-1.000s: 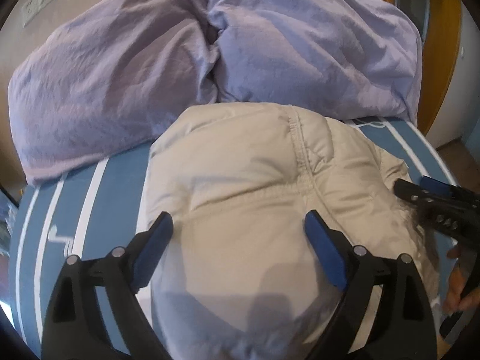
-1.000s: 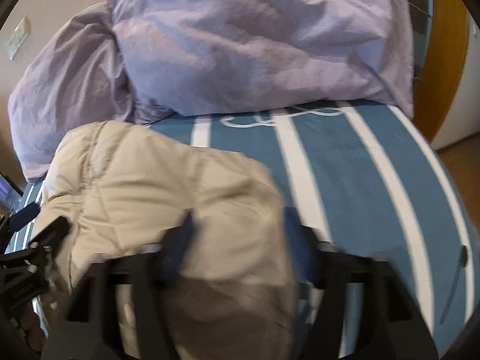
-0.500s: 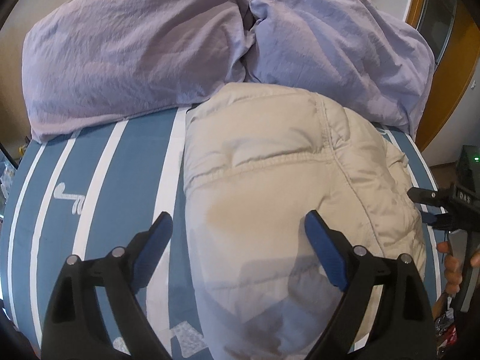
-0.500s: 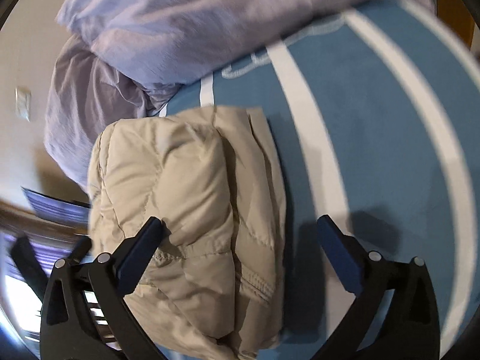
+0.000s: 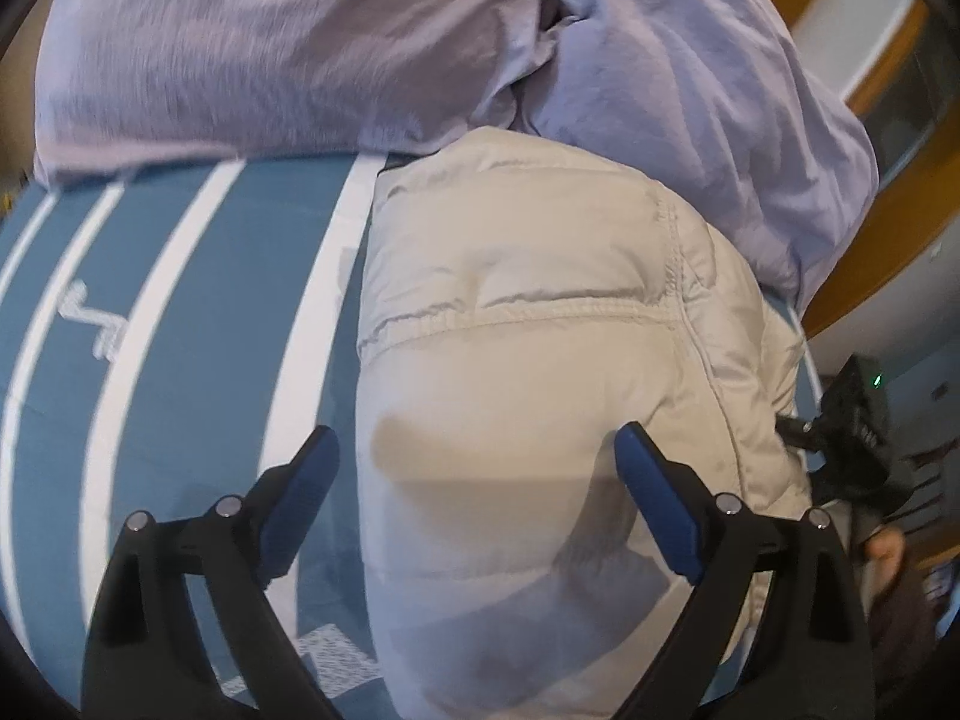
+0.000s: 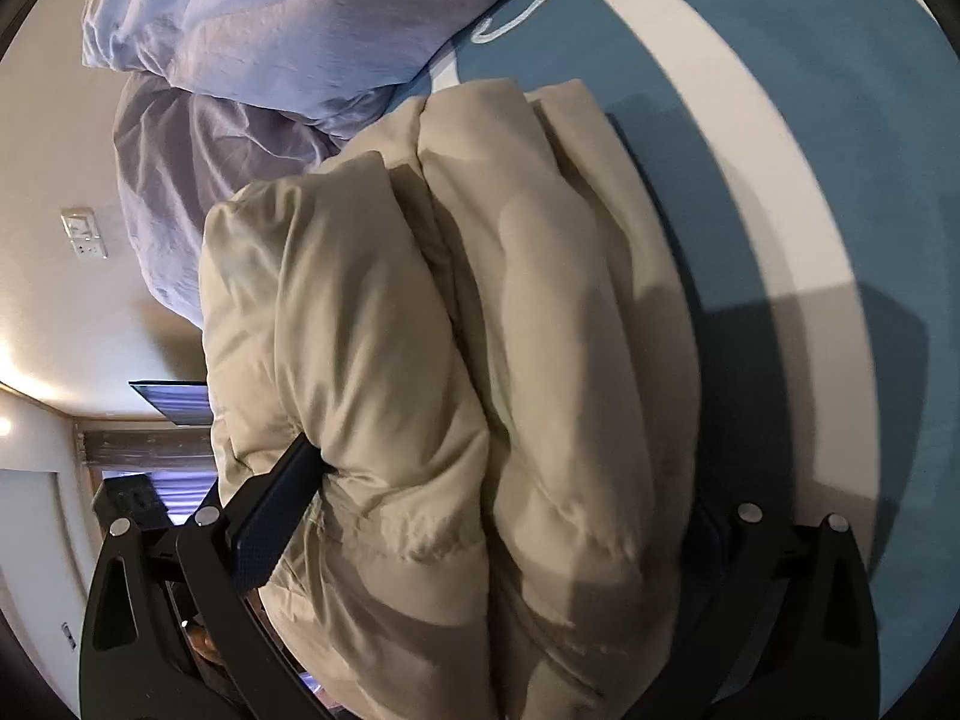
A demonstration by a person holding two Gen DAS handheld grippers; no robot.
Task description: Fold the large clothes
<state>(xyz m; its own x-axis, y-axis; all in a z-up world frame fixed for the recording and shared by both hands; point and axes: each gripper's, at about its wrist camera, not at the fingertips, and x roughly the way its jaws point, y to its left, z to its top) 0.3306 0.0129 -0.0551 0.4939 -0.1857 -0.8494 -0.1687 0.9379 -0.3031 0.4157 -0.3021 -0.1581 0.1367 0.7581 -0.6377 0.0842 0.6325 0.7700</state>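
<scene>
Both claws wide open; right claw (image 6: 480, 480) far finger hidden behind folded jacket (image 6: 456, 360).

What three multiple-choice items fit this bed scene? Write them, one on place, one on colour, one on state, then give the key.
1. Where does the beige puffer jacket lie?
A. On the striped blue bed cover, against the duvet
B. On the floor
C. Over a chair back

2. What colour is the crumpled duvet?
A. Green
B. Lilac
C. Red

3. How does the left gripper stand?
A. Shut on the jacket
B. Open, above the jacket
C. Shut on the duvet

Key:
1 A, since blue and white stripes run beside the jacket and its far edge meets the duvet.
2 B, since both wrist views show pale purple cloth.
3 B, since its blue pads stand wide apart and pinch nothing.
</scene>
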